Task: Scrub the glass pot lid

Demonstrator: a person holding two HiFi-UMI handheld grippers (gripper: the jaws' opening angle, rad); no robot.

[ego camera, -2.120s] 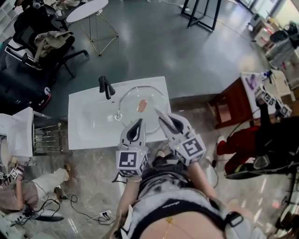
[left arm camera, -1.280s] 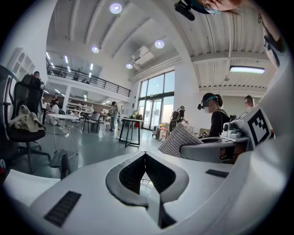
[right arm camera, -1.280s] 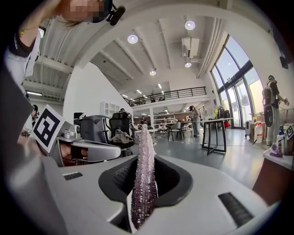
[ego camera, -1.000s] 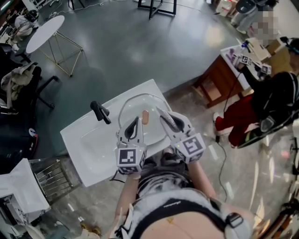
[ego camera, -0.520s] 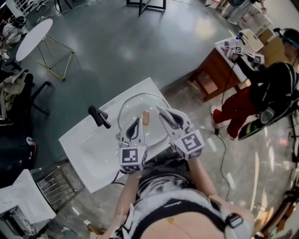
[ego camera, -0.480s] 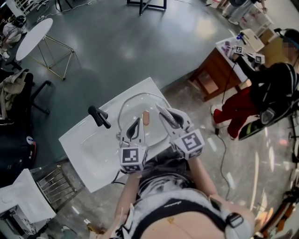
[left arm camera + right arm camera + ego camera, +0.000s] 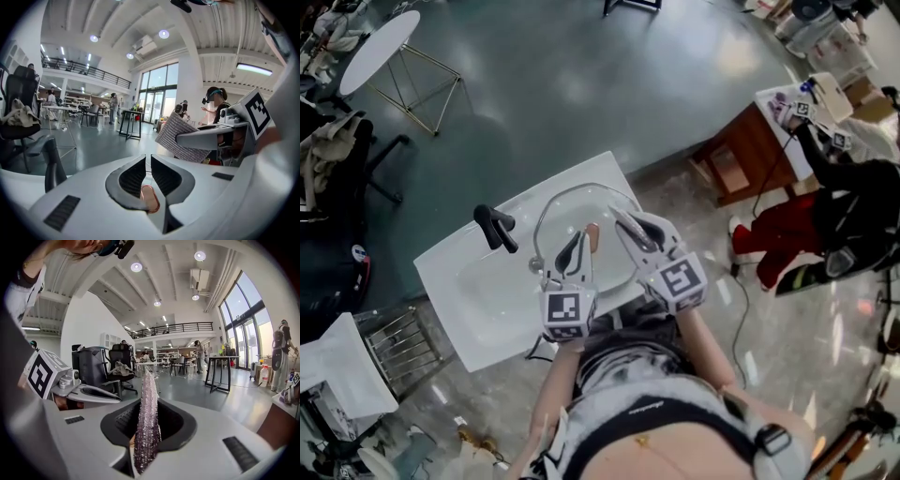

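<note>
The glass pot lid (image 7: 572, 206) lies in the white sink (image 7: 478, 291), its copper-brown handle (image 7: 592, 234) facing up. My left gripper (image 7: 574, 246) hovers over the lid's near part. Its jaws are opening, with a narrow gap (image 7: 149, 161) between them. The lid handle (image 7: 148, 199) shows below them, and nothing is pressed between the pads. My right gripper (image 7: 620, 218) is shut on a silvery scouring pad (image 7: 147, 423) that stands edge-on between its jaws. From the left gripper view the pad (image 7: 180, 140) looks like a grey mesh sheet.
A black faucet (image 7: 492, 227) stands at the sink's far left. A wire rack (image 7: 403, 342) sits left of the sink. Behind it are a round white table (image 7: 380, 37) and an office chair (image 7: 328, 150). A wooden desk (image 7: 750, 155) and a person in red (image 7: 797, 234) are at the right.
The head view has swung a little, so the sink sits slightly differently in frame. Both grippers stay over the lid, and the pad is still in the right one.
</note>
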